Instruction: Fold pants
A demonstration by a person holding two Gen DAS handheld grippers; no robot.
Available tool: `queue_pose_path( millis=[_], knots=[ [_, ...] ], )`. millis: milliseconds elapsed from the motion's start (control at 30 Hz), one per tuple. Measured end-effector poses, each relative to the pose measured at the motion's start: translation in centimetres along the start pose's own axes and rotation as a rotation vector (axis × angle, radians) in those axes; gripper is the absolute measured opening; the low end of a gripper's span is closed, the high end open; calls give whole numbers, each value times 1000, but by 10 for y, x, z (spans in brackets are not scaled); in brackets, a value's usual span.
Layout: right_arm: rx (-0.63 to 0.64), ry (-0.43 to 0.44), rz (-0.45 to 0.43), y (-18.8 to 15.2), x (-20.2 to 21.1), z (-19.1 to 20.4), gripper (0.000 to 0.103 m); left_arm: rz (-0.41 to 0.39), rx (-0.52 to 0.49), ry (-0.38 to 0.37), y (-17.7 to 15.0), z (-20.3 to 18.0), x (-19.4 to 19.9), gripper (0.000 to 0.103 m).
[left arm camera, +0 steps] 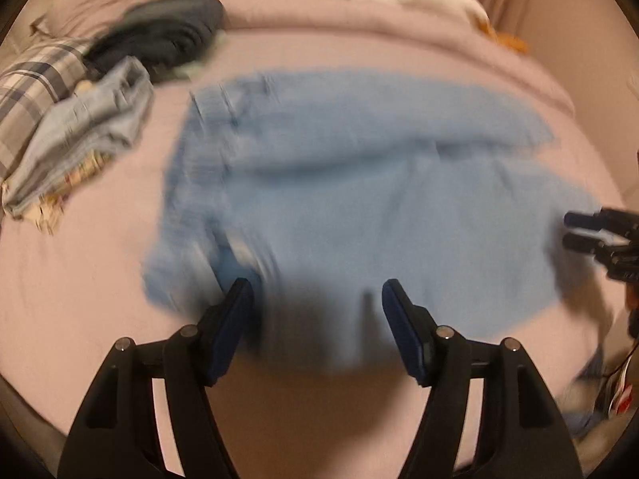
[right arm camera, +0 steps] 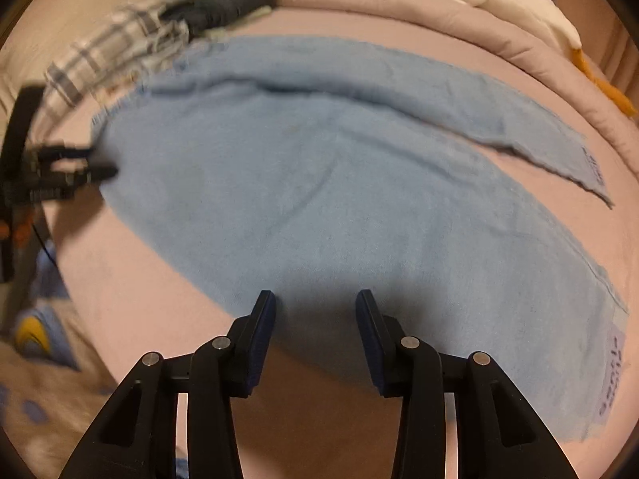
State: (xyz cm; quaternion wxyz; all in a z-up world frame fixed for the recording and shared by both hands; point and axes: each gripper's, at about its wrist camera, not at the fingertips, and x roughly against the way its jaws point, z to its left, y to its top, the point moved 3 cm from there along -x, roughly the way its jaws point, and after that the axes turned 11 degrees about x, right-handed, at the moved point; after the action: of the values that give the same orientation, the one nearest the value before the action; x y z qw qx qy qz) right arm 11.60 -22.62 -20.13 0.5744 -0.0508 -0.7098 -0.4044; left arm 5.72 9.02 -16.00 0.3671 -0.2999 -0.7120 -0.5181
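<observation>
Pink bedding covers the bed (right arm camera: 131,279), and the light blue pants (right arm camera: 319,183) lie spread flat across its middle, legs running to the right. Both claws hover at the near edge of the cloth with fingers apart and nothing between them: the left claw (left arm camera: 317,303) by the waist end, the right claw (right arm camera: 315,311) over the nearer leg. Far left sit a plaid garment (left arm camera: 32,88), folded jeans (left arm camera: 88,135) and dark clothing (left arm camera: 167,28).

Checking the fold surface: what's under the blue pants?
The blue pants lie spread on the pink bedsheet, which shows all around them. Anything beneath the fabric is covered. Both the left gripper and right gripper are open, above the near edge.
</observation>
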Motion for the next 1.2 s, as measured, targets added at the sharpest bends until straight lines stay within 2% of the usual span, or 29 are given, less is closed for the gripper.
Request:
queue_pose_path(
  millis=[67, 133, 167, 267, 433, 533, 633, 700, 733, 833, 900, 933, 1000, 1067, 1200],
  knots=[
    [5, -4, -43, 21, -1, -9, 44, -62, 20, 22, 38, 5, -5, 72],
    [35, -20, -109, 58, -6, -21, 49, -97, 23, 35, 66, 8, -15, 72],
    [54, -31, -128, 75, -10, -28, 52, -94, 27, 51, 82, 12, -24, 72],
    [108, -48, -134, 118, -31, -47, 53, -60, 24, 104, 120, 20, -56, 72],
    [227, -124, -49, 198, -88, -80, 53, 8, 14, 89, 163, 43, -92, 72],
    [277, -129, -12, 224, -115, -90, 53, 52, -43, 92, 176, 48, -111, 72],
    [337, -102, 66, 238, -144, -99, 53, 150, -98, 84, 180, 53, -131, 74],
    [381, -80, 112, 242, -160, -98, 54, 194, -99, 54, 183, 57, -141, 73],
    [393, -52, 109, 242, -165, -100, 54, 197, -97, 44, 185, 57, -141, 69],
    [319, 39, 125, 244, -169, -109, 53, 198, -105, 13, 190, 52, -138, 44],
    [313, 73, 114, 243, -165, -106, 31, 174, -112, 24, 195, 48, -129, 40],
    [317, 85, 102, 242, -162, -101, 13, 152, -117, 26, 198, 47, -124, 39],
    [371, 30, 86, 241, -156, -90, 9, 126, -105, 15, 203, 50, -122, 39],
    [367, -1, 57, 242, -149, -89, 7, 162, -81, 47, 199, 55, -139, 46],
    [379, -101, 89, 236, -168, -78, 6, 136, -74, 94, 199, 47, -138, 46]
  ],
)
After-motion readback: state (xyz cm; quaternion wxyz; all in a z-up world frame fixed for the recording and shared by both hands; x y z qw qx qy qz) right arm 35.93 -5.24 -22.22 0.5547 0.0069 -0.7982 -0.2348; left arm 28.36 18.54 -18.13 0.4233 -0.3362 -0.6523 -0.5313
